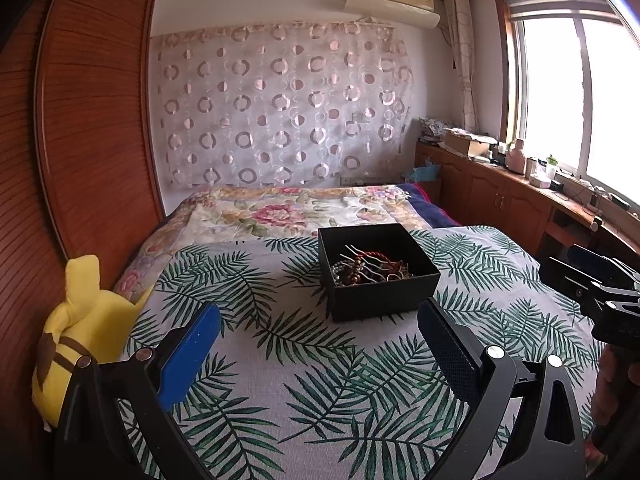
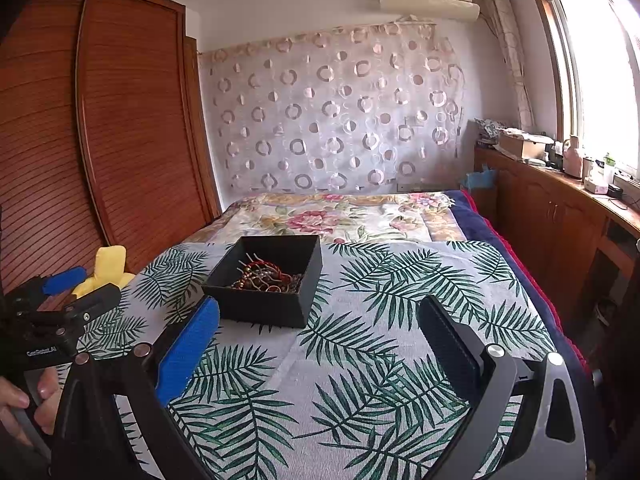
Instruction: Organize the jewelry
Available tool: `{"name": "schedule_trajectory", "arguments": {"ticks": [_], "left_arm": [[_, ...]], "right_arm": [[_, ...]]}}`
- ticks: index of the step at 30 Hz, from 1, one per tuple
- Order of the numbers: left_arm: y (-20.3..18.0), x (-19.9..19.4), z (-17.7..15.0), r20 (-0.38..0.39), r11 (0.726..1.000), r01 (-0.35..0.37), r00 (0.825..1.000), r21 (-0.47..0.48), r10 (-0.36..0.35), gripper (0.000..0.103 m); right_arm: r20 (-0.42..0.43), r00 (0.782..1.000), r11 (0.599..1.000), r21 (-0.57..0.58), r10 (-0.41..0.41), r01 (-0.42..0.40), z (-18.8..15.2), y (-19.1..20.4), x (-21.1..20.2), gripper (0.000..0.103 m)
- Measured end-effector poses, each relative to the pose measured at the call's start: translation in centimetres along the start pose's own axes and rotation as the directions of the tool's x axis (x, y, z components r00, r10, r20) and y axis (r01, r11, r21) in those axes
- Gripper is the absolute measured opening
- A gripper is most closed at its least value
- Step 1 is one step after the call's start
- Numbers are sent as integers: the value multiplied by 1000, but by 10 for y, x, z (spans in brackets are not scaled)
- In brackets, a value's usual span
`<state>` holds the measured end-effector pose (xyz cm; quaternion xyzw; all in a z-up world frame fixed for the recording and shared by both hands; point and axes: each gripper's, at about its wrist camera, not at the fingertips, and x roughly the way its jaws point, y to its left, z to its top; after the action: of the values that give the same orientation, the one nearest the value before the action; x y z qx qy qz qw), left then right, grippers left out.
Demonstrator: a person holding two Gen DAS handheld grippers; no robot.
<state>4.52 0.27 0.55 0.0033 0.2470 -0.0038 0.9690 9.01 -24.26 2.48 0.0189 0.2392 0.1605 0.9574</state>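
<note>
Both claws (image 1: 320, 330) (image 2: 318, 326) gape empty; jewelry (image 1: 370, 268) fills black box (image 1: 380, 300).

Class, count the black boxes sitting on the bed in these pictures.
1: a single open black box holding tangled jewelry, resting on the palm-leaf bedspread ahead of both grippers. No other box shows on the bed.

Black grippers (image 1: 320, 328), blue-padded fingers (image 1: 192, 356)

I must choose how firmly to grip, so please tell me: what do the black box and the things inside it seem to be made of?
The black box looks like matte cardboard: flat thin walls, no shine. The jewelry inside seems mixed: glossy brown and grey beads, a red cord, thin pale metal-looking prongs; exact materials are unclear.
</note>
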Motion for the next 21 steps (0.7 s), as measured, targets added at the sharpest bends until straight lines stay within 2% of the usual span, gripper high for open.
{"name": "schedule_trajectory", "arguments": {"ticks": [21], "left_arm": [[-3,-4,4,21,1000,4,1000,-6,-4,95]], "right_arm": [[1,1000,1000,0,0,0,0,-1,0,101]]}}
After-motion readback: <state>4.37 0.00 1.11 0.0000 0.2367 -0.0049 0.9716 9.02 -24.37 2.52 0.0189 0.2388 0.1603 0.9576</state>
